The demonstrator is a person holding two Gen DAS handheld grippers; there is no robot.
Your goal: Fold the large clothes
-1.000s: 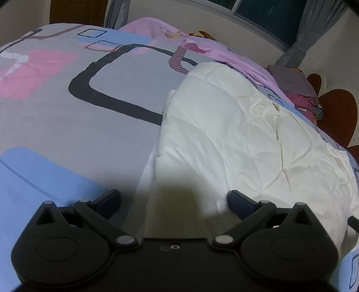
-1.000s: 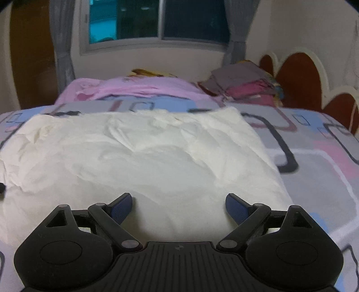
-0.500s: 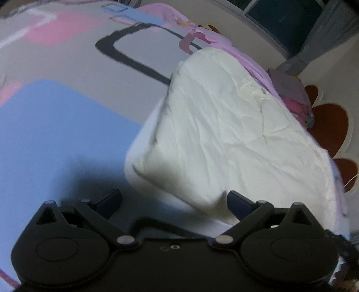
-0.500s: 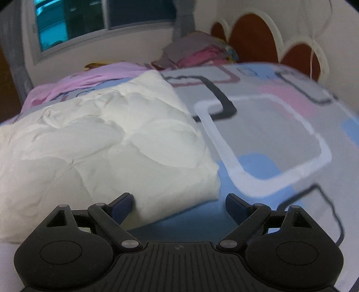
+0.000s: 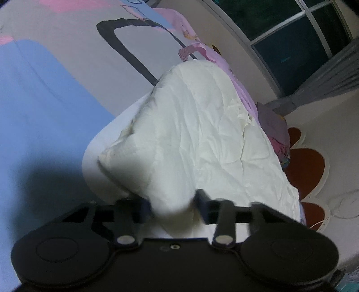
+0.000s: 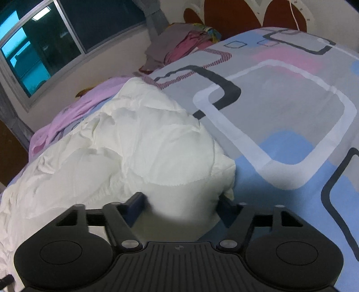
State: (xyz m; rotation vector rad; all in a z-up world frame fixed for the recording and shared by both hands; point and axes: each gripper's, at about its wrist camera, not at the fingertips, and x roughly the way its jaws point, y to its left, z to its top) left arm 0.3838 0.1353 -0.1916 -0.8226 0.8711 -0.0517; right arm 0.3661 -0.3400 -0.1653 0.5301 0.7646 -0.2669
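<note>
White garment [image 5: 202,139] spread crumpled across bed [image 5: 40,107], over patterned grey, blue and pink cover; left claw [image 5: 172,207] closing on garment's near corner, cloth bunched between jaws, pads touching it; right claw [image 6: 179,209] closing on other near corner [image 6: 186,193], cloth between jaws; pink cloth [image 6: 67,119] beyond garment; clothes pile [image 6: 179,45] near headboard [image 6: 235,13].

cream-white garment [image 5: 202,139]; bedsheet [image 6: 280,107] grey with blue, pink patches, black and white rounded outlines; pink cloth [image 6: 67,119].
</note>
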